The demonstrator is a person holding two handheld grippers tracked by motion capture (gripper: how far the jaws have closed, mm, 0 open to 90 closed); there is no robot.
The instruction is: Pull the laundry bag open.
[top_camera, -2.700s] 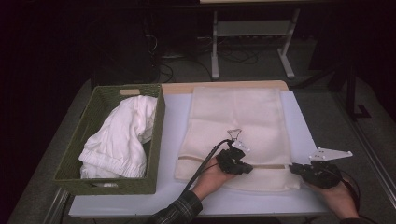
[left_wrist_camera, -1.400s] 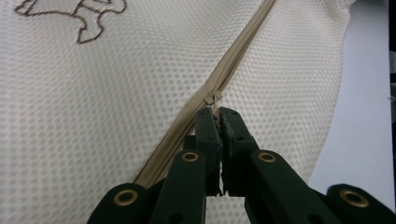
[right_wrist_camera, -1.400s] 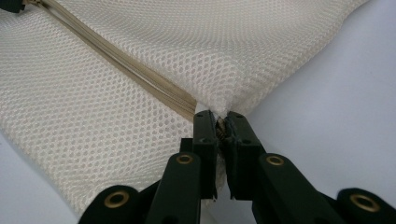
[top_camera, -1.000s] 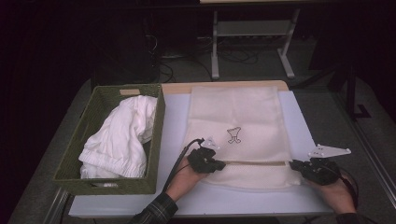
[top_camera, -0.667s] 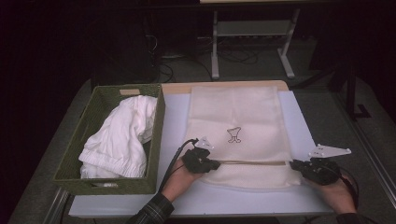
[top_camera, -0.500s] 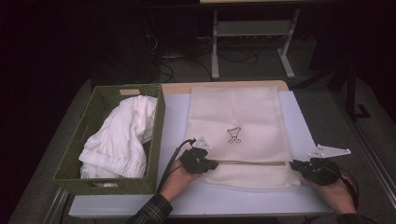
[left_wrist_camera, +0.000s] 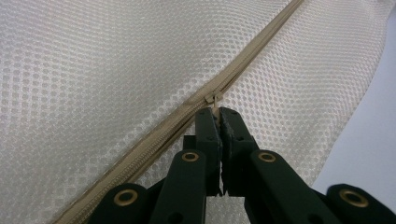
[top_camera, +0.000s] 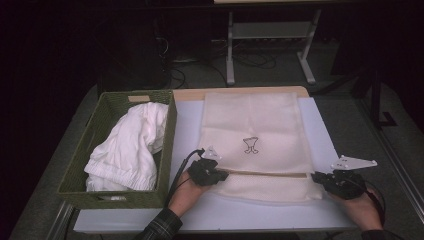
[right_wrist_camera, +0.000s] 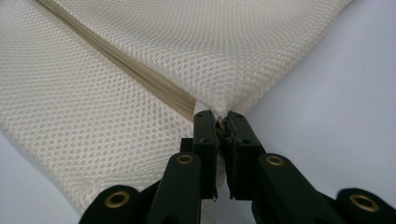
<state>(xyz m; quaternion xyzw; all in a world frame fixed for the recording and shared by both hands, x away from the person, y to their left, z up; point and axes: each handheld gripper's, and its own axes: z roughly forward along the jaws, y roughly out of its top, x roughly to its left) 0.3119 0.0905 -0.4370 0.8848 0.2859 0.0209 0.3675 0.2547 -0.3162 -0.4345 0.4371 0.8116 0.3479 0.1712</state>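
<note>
A cream mesh laundry bag [top_camera: 255,145] with a small printed mark lies flat on the white table [top_camera: 320,125]. A tan zipper [top_camera: 270,173] runs across its near part. My left gripper [top_camera: 220,176] is at the zipper's left end, shut on the zipper pull [left_wrist_camera: 215,100]. At the bag's right edge my right gripper [top_camera: 316,176] is shut on the mesh where the zipper ends [right_wrist_camera: 215,112]. In the left gripper view the zipper [left_wrist_camera: 154,144] lies open behind the pull toward the lower left.
A green woven basket [top_camera: 95,150] with crumpled white cloth [top_camera: 130,145] inside stands at the table's left. A wooden board edge [top_camera: 240,91] shows behind the bag. Beyond the table are a dark floor, cables and a metal stand [top_camera: 270,35].
My left gripper has slid left along the zipper from the bag's middle to its left end, drawing the pull with it. The right gripper has stayed at the bag's right edge.
</note>
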